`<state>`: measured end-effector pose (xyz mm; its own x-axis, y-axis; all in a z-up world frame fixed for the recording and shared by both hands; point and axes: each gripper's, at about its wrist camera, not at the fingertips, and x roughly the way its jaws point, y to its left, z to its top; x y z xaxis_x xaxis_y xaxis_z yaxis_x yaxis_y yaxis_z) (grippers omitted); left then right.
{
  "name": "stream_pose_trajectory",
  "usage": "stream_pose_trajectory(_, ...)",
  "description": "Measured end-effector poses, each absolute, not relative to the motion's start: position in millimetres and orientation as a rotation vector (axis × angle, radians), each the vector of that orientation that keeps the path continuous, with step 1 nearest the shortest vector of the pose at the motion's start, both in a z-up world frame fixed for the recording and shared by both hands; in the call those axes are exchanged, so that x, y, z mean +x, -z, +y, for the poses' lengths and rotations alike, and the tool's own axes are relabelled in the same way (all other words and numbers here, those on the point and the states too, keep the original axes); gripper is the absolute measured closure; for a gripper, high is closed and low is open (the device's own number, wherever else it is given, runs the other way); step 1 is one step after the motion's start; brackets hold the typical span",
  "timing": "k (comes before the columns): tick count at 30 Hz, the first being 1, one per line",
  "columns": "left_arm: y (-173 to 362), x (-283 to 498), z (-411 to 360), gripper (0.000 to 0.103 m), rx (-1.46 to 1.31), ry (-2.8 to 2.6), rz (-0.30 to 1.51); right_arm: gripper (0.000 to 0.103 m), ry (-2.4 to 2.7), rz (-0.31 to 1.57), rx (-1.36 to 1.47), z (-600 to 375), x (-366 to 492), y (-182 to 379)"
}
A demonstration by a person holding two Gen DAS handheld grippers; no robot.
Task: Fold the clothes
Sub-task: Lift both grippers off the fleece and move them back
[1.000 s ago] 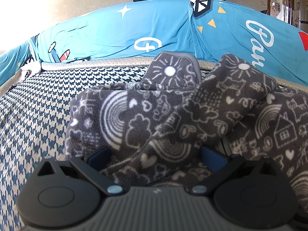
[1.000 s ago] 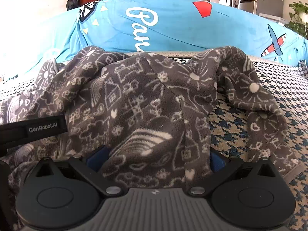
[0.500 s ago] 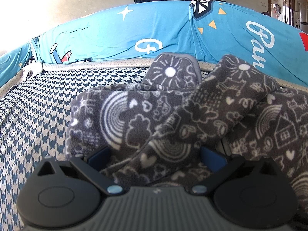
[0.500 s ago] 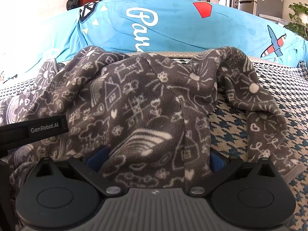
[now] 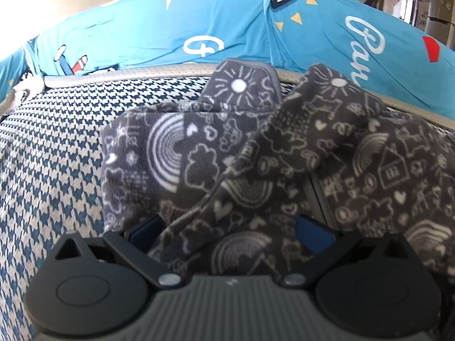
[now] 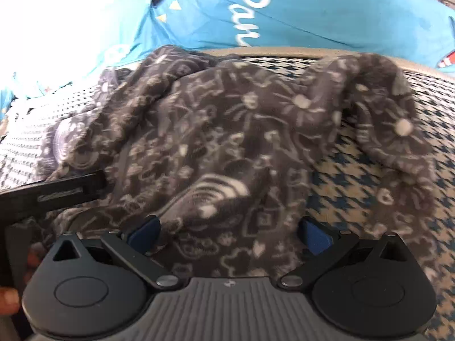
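Daylight, bright overall. Left wrist view: sharp; upper-left corner blown out to white, source off-frame left. Fisheye bends the blue cover point(image 5: 227, 34) into an arc. Right wrist view: motion blur across the grey fleece point(image 6: 227, 142) and houndstooth surface point(image 6: 369, 187); glare washes out the whole upper left. Soft shadows only under fleece folds. Corners vignetted dark.

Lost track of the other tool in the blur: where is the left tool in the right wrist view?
In the right wrist view, the left tool pokes in from the left edge, against the grey patterned garment.
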<state>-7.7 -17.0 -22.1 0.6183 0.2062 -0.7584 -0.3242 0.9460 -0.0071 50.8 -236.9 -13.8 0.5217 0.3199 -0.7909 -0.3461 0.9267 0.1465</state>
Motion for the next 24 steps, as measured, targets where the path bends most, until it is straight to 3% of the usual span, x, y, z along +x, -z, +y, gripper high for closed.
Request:
stream_pose_trajectory(9,6.6,-20.3,-4.2,0.0,-0.093,-0.296,0.842,0.0,-0.369,0.781,0.15,-280.6,49.0,-19.3)
stream_pose_trajectory(17,-3.4,-5.8,36.8,0.0,-0.198,-0.306,0.824,0.004,-0.368,0.714,0.124,-255.4,67.5,-35.1)
stream_pose_trajectory(24,-8.0,27.5,17.7,0.0,-0.059,-0.233,0.784,0.004,-0.345,0.686,0.165,-246.6,89.0,-35.2)
